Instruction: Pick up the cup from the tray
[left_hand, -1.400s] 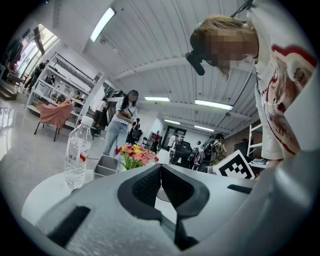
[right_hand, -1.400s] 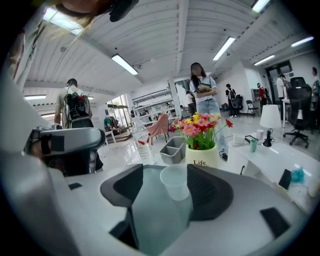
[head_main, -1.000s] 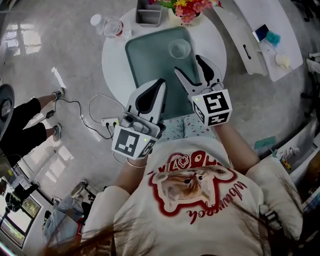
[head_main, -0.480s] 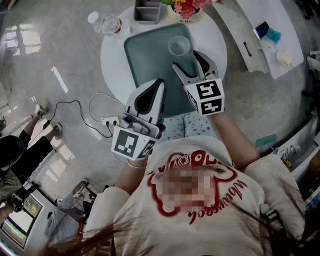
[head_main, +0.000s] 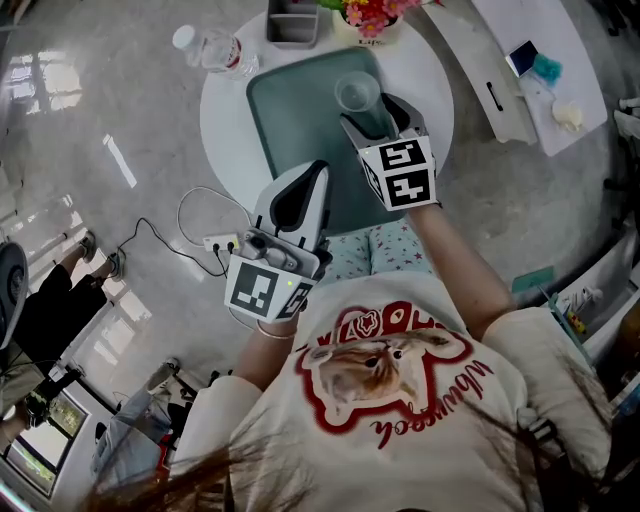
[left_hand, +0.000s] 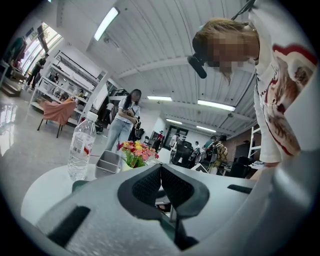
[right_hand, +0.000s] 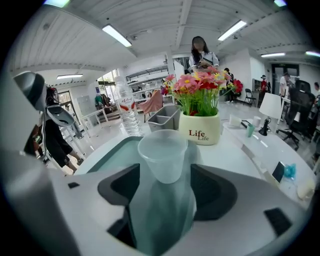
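A clear plastic cup (head_main: 357, 92) stands upright at the far right of the green tray (head_main: 290, 110) on the round white table. My right gripper (head_main: 370, 112) is open, and its fingertips reach the cup's near side. In the right gripper view the cup (right_hand: 164, 152) stands between the two dark pads (right_hand: 120, 192), with a gap on each side, over the tray (right_hand: 112, 152). My left gripper (head_main: 304, 175) is shut and empty, held back over the table's near edge. In the left gripper view that gripper (left_hand: 160, 169) has its jaws pressed together.
Behind the tray stand a water bottle (head_main: 210, 50), a grey divided box (head_main: 295, 25) and a flower pot (head_main: 370, 20). A power strip with cables (head_main: 215, 243) lies on the floor at the left. A white bench (head_main: 520, 70) runs along the right.
My right gripper has moved forward over the tray until its open jaws reach round the cup. The left gripper has stayed where it was.
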